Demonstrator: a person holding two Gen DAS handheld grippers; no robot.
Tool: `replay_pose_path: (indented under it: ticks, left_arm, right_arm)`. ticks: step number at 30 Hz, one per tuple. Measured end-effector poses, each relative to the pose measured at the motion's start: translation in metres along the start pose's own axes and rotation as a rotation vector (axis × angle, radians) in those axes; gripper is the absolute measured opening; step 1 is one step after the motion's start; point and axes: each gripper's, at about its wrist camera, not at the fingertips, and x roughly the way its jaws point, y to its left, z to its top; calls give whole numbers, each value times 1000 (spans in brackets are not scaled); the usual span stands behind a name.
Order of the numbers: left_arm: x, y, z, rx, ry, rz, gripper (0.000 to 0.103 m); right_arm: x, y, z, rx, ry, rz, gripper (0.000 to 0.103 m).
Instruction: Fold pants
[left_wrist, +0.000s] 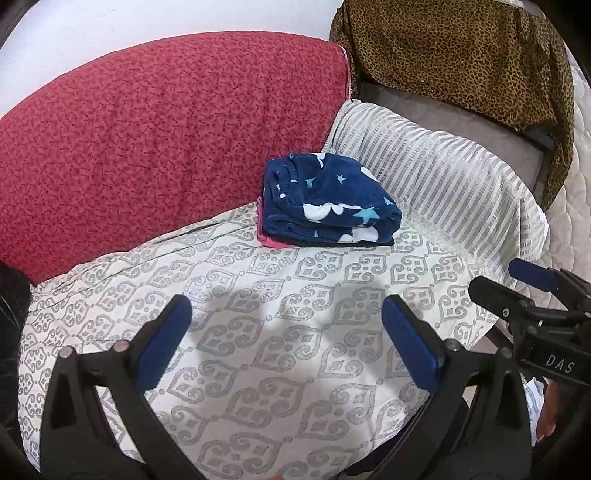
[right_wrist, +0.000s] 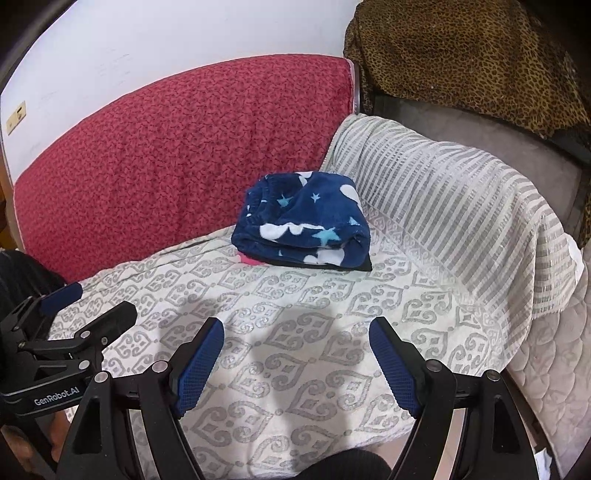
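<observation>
Navy fleece pants (left_wrist: 328, 201) (right_wrist: 304, 229) printed with light stars lie folded in a thick bundle at the back of the sofa seat, on top of a pink and a black folded garment. My left gripper (left_wrist: 286, 306) hovers open over the bare patterned seat cover, well short of the bundle, with nothing between its blue pads. My right gripper (right_wrist: 295, 330) is open too, likewise empty and short of the bundle. Each gripper shows at the edge of the other's view: the right gripper (left_wrist: 509, 280) on the right, the left gripper (right_wrist: 99, 299) on the left.
The seat wears a white cover with grey ornaments (left_wrist: 258, 350). Behind it stands a red patterned backrest (left_wrist: 147, 140). A grey-striped throw (right_wrist: 461, 206) drapes the armrest on the right. A leopard-print cloth (right_wrist: 461, 62) hangs over furniture beyond it.
</observation>
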Motion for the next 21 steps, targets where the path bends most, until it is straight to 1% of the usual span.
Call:
replay_pose_path:
  ticks: [6,21]
  left_arm:
    - [-5,-4,1,20,-21,15,102]
    - [-7,-8,-2,37,-19,20,102]
  right_arm:
    - [-3,-1,1,-1,-7,-1,83]
    - [-4,-4,1,0,-6,3,83]
